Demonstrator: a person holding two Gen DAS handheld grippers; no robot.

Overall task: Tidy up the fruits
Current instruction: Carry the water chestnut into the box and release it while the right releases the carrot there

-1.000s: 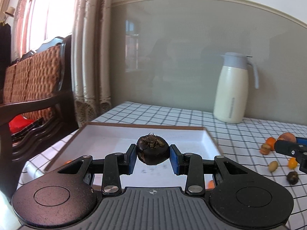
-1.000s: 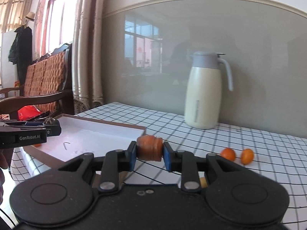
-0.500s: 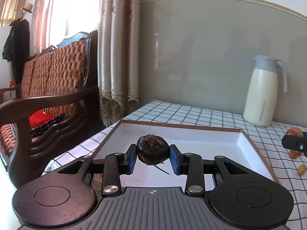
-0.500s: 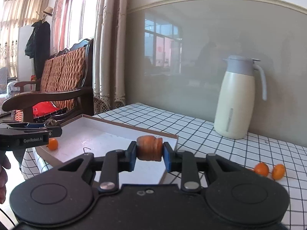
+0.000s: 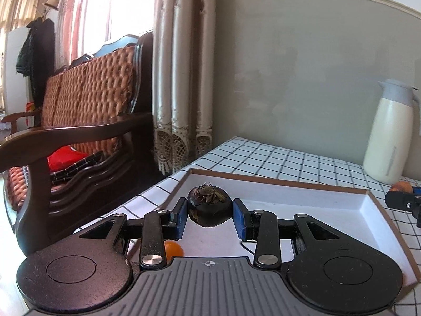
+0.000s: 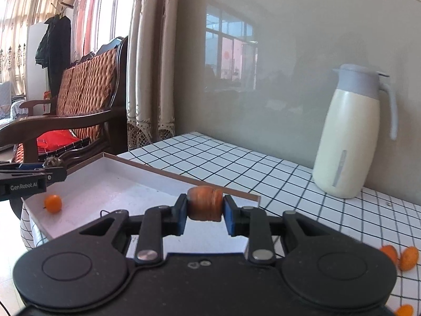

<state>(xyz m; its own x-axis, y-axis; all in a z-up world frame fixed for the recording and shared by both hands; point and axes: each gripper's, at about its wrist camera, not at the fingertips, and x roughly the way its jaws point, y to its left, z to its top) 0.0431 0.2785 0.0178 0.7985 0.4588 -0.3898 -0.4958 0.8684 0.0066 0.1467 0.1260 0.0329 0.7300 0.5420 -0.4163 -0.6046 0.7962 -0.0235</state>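
Grippers both carry fruit: left gripper (image 5: 210, 217) clamps a dark fruit (image 5: 209, 206) over the tray (image 5: 368, 210), right gripper (image 6: 205, 212) grips an orange piece (image 6: 204, 204) at the tray's edge. Carrying step; next, likely lower and release beside the kumquat (image 6: 53, 203).

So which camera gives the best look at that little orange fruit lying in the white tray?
The right wrist view: the orange fruit sits whole and unobstructed on the tray floor. In the left wrist view, the fruit peeks out half hidden behind the left gripper.

A home: wooden armchair (image 5: 79, 131), lace curtains (image 5: 181, 73), thermos jug (image 6: 352, 137).
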